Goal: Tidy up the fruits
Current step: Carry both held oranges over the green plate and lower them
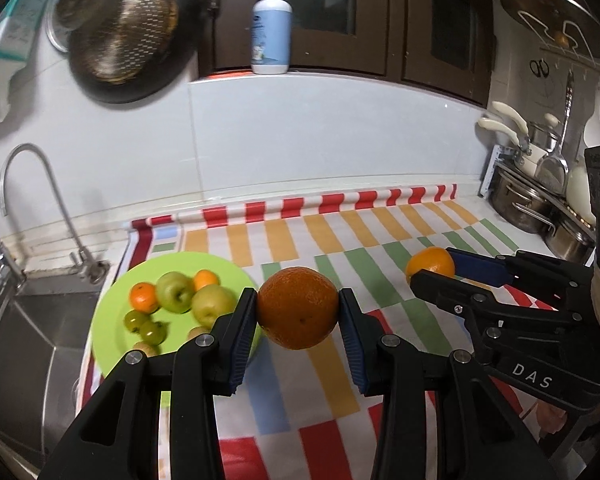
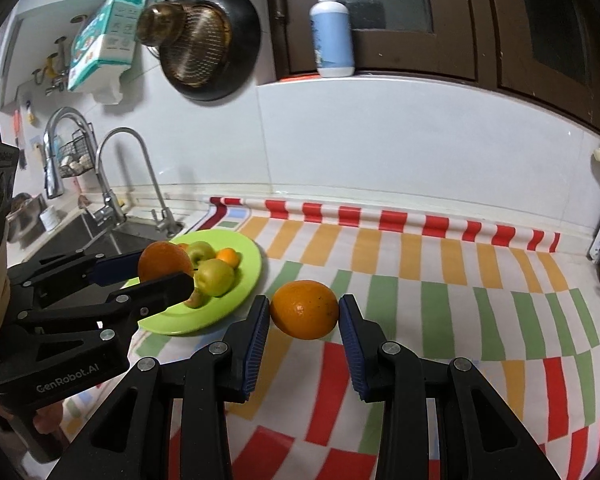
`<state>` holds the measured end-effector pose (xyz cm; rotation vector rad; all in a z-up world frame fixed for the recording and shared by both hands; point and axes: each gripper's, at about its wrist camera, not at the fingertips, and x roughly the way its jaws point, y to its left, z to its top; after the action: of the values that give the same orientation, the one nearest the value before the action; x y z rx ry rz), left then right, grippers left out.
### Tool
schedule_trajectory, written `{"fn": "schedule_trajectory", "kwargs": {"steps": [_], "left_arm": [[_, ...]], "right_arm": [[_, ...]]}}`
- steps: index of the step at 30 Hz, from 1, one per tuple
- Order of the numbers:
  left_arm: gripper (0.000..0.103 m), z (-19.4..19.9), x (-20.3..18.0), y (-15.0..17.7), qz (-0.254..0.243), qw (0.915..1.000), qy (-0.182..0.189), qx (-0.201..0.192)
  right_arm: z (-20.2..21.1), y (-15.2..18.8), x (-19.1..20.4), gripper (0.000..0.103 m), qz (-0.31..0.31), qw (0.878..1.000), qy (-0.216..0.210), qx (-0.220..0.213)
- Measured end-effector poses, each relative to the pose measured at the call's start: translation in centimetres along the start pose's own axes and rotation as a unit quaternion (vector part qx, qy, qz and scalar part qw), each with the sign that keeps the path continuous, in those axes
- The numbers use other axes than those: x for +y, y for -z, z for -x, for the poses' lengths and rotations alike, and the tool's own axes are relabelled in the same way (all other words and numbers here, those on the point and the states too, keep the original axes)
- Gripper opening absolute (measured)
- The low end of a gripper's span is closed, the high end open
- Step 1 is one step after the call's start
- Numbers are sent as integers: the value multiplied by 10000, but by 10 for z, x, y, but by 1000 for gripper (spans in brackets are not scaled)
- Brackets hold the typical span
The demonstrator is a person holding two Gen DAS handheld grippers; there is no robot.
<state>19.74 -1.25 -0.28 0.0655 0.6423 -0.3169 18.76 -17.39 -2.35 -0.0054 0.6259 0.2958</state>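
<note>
My left gripper [image 1: 298, 314] is shut on a large orange [image 1: 298, 307], held above the cloth just right of the green plate [image 1: 112, 316]; it also shows in the right wrist view [image 2: 165, 267], over the plate's [image 2: 244, 284] near edge. My right gripper [image 2: 304, 317] is shut on a second orange [image 2: 304, 309], held over the striped cloth right of the plate; in the left wrist view this gripper [image 1: 432, 270] and its orange [image 1: 430, 265] are at the right. The plate holds green apples [image 1: 175, 291], small oranges [image 1: 143, 295] and other small fruits.
A sink [image 1: 24, 336] with a curved tap [image 1: 40, 208] lies left of the plate. Steel pots [image 1: 536, 200] stand at the right end of the counter. A pump bottle [image 1: 271, 28] stands on the ledge above. Pans [image 1: 128, 32] hang on the wall.
</note>
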Motion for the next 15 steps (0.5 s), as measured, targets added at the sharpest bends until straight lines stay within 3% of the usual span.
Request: {"fn": "schedule_trajectory", "kwargs": {"steps": [15], "left_arm": [[40, 41, 49, 12, 129, 9995, -227, -183]], "right_arm": [[4, -6, 63, 37, 229, 9992, -254, -190]]}}
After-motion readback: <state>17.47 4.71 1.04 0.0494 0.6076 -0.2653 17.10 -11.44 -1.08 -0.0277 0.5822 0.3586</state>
